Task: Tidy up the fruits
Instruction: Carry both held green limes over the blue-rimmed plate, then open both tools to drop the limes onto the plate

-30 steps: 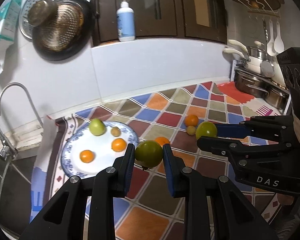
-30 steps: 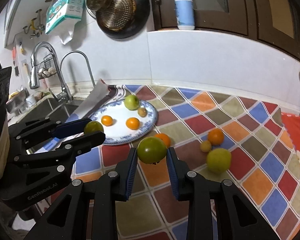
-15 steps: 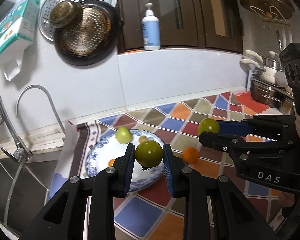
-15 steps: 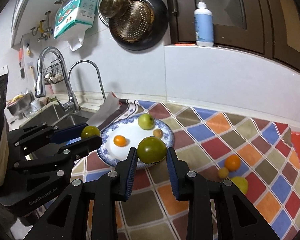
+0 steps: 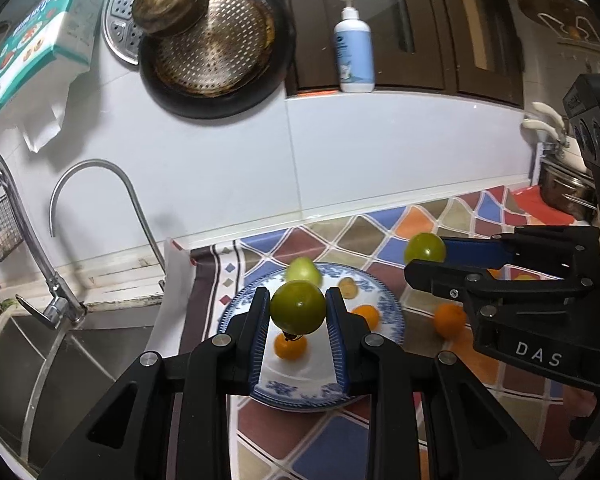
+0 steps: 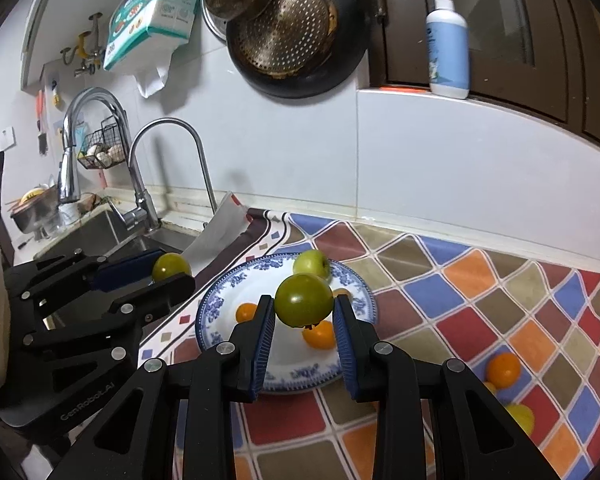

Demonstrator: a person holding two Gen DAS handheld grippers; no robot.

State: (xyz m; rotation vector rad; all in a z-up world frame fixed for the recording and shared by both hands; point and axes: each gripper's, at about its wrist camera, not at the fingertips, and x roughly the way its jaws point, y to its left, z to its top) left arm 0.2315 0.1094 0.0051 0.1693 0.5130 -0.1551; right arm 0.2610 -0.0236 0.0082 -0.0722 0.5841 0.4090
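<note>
Fingers of my left gripper [image 5: 298, 309] and right gripper [image 6: 303, 309] each clamp a green tomato [image 5: 298, 307].
Below both: blue-patterned plate [image 6: 210, 312] with oranges [image 6: 320, 335].

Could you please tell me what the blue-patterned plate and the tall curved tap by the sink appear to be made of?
The round white plate with the blue patterned rim looks like glazed ceramic or porcelain: a smooth white face and printed-looking blue decoration, though melamine cannot be ruled out. The tall curved tap looks like polished chrome or stainless metal: it is silvery and shows bright mirror-like reflections.

Dim indoor light, fisheye edge warping, slight blur.
</note>
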